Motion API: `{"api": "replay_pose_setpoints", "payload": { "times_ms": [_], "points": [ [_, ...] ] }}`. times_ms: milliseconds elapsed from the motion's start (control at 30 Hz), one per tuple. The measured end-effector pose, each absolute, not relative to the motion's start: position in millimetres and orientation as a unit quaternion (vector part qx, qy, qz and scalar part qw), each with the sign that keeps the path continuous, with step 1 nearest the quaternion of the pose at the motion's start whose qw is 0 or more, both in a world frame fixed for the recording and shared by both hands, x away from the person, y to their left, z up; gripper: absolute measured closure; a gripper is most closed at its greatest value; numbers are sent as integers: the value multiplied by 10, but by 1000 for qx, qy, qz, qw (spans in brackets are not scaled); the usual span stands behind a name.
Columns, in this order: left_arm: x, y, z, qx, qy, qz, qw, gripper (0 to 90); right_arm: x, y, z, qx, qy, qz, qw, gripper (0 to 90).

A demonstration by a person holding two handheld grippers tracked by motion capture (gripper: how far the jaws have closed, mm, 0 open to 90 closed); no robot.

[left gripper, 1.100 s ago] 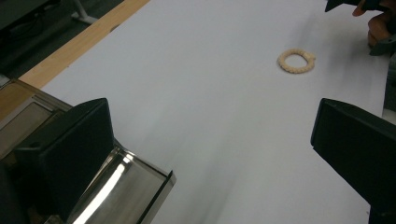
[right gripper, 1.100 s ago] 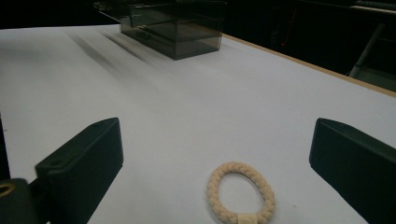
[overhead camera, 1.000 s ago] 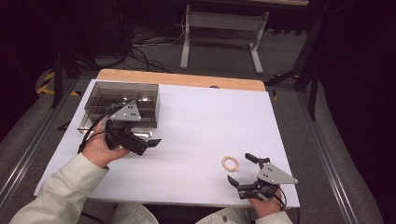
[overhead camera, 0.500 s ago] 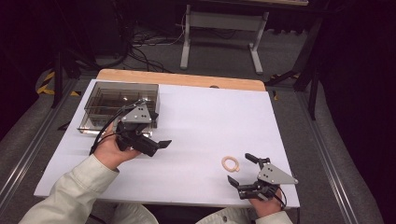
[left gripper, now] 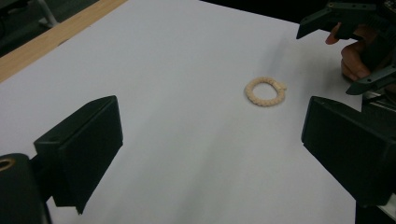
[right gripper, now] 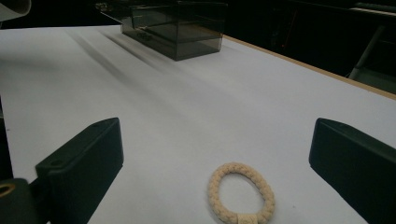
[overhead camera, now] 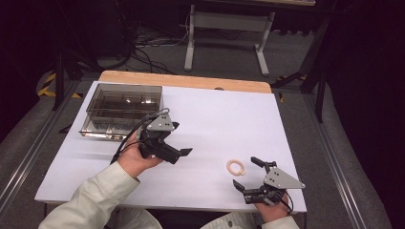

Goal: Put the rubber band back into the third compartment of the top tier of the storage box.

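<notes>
A cream braided ring (overhead camera: 229,167) lies flat on the white table (overhead camera: 215,114), near the front right. My right gripper (overhead camera: 246,173) is open just in front of it, a jaw on either side and nothing between them. In the right gripper view the ring (right gripper: 215,191) lies low between the jaws of the right gripper (right gripper: 212,154). My left gripper (overhead camera: 181,142) is open above mid-table, pointing right toward the ring. The left gripper view shows the ring (left gripper: 266,101) ahead of the left gripper (left gripper: 210,154), with the right gripper (left gripper: 324,63) beyond it.
A smoky transparent box (overhead camera: 122,109) with inner compartments stands at the back left, also seen as the box (right gripper: 173,28) in the right gripper view. A wooden strip (overhead camera: 191,81) runs along the table's far edge. Dark floor, cables and a stand lie beyond.
My left gripper has moved right from beside the box toward the middle of the table, nearer the ring. The right gripper and the ring have stayed put.
</notes>
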State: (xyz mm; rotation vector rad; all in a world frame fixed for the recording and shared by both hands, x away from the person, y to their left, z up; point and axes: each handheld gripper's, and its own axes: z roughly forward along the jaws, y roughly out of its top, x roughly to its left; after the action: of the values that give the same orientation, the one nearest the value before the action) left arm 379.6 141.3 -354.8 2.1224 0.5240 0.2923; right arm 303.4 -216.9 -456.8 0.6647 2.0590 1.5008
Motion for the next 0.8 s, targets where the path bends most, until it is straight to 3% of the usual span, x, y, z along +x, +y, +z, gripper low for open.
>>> {"api": "replay_pose_setpoints", "payload": {
  "times_ms": [800],
  "points": [
    [3973,842,-3984,862,222,86,448,86,3033,-2180,-4565,246,755,554,251,48]
  ]
}}
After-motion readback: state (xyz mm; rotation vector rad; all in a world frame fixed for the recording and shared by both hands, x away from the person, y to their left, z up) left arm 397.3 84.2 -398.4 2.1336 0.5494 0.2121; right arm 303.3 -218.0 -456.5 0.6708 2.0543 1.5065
